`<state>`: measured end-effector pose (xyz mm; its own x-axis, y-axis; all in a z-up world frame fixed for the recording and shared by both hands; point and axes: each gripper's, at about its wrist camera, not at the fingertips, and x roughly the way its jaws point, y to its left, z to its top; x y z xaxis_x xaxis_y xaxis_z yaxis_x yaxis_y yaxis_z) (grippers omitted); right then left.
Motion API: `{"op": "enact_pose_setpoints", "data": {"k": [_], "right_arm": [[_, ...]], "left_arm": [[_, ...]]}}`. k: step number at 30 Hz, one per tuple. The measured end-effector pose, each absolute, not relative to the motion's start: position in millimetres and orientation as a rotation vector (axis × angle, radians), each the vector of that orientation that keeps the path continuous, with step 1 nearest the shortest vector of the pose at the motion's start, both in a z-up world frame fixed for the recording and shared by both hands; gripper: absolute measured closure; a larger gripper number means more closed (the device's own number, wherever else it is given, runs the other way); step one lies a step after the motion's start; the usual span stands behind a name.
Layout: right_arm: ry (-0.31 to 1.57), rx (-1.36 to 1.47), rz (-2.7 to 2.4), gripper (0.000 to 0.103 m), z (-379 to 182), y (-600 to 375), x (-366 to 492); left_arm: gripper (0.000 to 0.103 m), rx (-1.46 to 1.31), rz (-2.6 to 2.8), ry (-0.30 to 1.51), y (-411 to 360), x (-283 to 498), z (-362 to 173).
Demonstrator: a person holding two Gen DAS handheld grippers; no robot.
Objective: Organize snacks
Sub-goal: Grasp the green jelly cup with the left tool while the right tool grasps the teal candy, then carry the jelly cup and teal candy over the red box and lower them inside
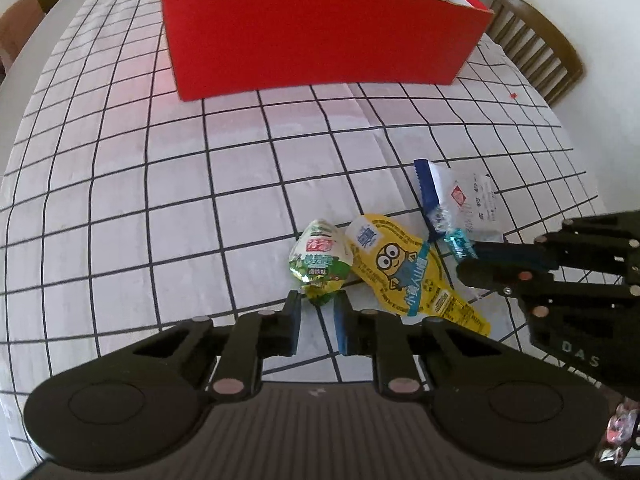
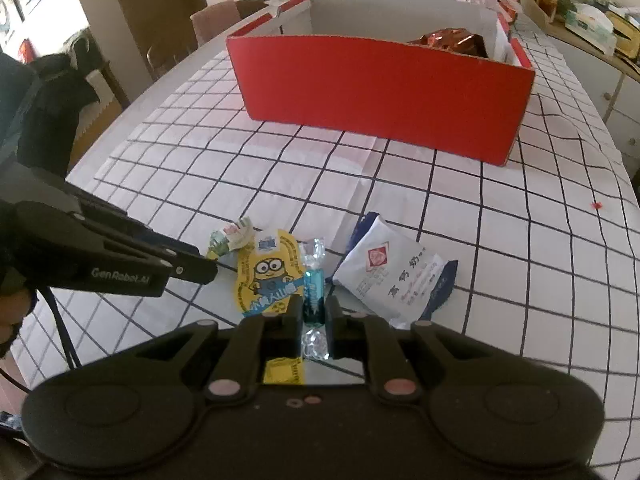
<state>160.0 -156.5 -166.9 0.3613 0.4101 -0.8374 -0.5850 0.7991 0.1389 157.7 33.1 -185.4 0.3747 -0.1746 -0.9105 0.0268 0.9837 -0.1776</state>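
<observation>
Red box (image 1: 320, 36), black-gridded white tablecloth (image 1: 160, 200)

The box (image 2: 380, 92) stands on the table (image 2: 500, 260), with a foil bag (image 2: 452, 42) in it. Nearer than the box lie four snacks in a row. The peanut-shaped pouch (image 2: 268, 268) is the landmark: the small wrapped snack (image 2: 230, 238) touches its left edge, the twist-wrapped candy (image 2: 314, 276) lies just right of it, and the flat packet (image 2: 396, 276) lies right of the candy.

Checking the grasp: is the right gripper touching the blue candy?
Touching. The right wrist view shows the right gripper with both fingers pressed against the blue candy.
</observation>
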Motion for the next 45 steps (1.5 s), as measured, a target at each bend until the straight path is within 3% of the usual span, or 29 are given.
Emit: {"op": "enact_pose_setpoints", "data": {"k": [7, 9, 11, 14, 27, 32, 45], "right_arm": [[1.017, -0.127, 0.630, 0.094, -160, -164, 153], [1.015, -0.113, 0.625, 0.094, -159, -166, 151], [1.014, -0.098, 0.621, 0.094, -157, -168, 150], [1.013, -0.083, 0.613, 0.094, -155, -169, 147], [1.014, -0.052, 0.569, 0.094, -153, -178, 144], [1.014, -0.051, 0.563, 0.094, -153, -178, 144], [0.993, -0.084, 0.552, 0.094, -140, -175, 144]], "left_arm": [[0.085, -0.159, -0.141, 1.160, 41, 152, -176], [0.077, -0.159, -0.142, 1.160, 43, 153, -174], [0.060, -0.159, -0.146, 1.157, 44, 155, -174], [0.050, -0.149, -0.150, 1.144, 42, 159, -173], [0.052, -0.236, -0.164, 1.188, 39, 181, -188], [0.068, -0.212, -0.155, 1.182, 36, 181, -187], [0.069, -0.250, -0.136, 1.166, 48, 167, -187]]}}
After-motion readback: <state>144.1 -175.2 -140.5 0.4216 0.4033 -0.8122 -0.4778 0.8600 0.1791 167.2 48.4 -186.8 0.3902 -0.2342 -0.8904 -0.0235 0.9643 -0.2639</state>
